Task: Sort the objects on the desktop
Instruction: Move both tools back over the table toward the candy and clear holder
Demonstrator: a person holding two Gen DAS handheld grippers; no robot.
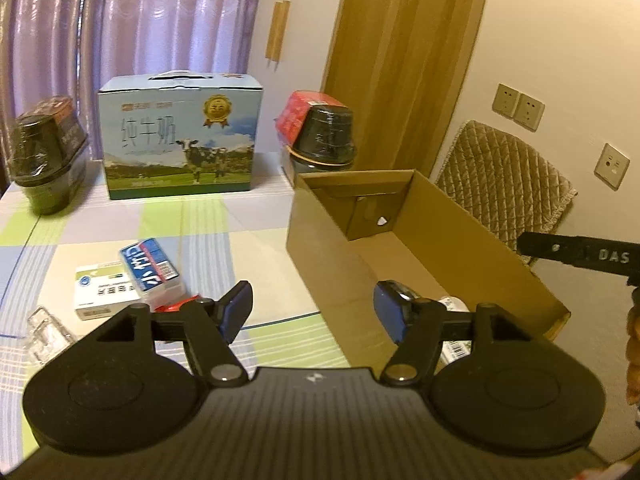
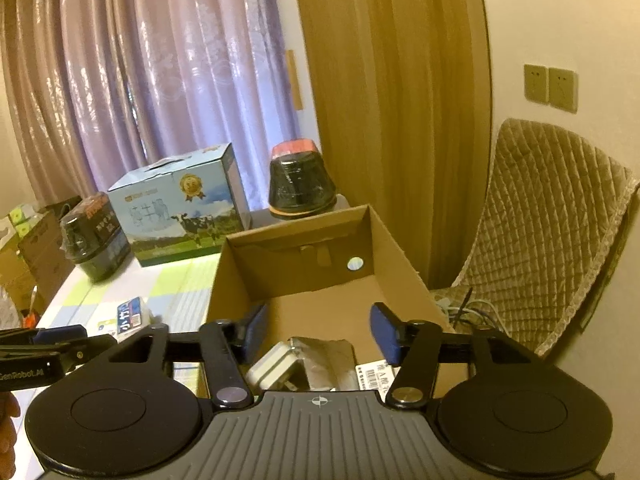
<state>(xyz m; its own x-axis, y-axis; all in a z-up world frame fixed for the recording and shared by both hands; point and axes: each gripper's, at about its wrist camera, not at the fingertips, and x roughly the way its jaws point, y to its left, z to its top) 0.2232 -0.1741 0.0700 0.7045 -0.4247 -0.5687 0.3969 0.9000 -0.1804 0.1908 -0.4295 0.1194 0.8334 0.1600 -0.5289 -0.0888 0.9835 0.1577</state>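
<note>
My left gripper [image 1: 314,310] hangs with its blue-padded fingers spread wide and nothing between them. Ahead of my left finger, on the checked tablecloth [image 1: 224,220], lie the things to sort: a white flat box with green print [image 1: 102,294], and leaning across its right end a blue and white carton [image 1: 150,266] with bold white lettering and a red stripe. A small red item [image 1: 172,306] peeks out just behind my left finger's linkage; I cannot tell what it is. Further left of that finger sits a clear plastic piece [image 1: 46,330], too blurred to name.

Ahead of my right finger stands the open cardboard box [image 1: 320,240], plain brown, with a round hole in its far wall. My left gripper's right finger reaches over its near rim.

My right gripper [image 2: 320,330] is likewise wide open and empty, poised above the near end of that box. Between and below its fingers, on the box floor, I see a white plug-like adapter [image 2: 272,366], a crumpled silvery-grey wrapper [image 2: 326,360] beside it, and a white printed label [image 2: 374,372] under my right finger.

Beyond both grippers, at the table's far side, stand a milk carton case with a cow picture [image 1: 180,140] and two dark wrapped tubs [image 1: 324,136].
</note>
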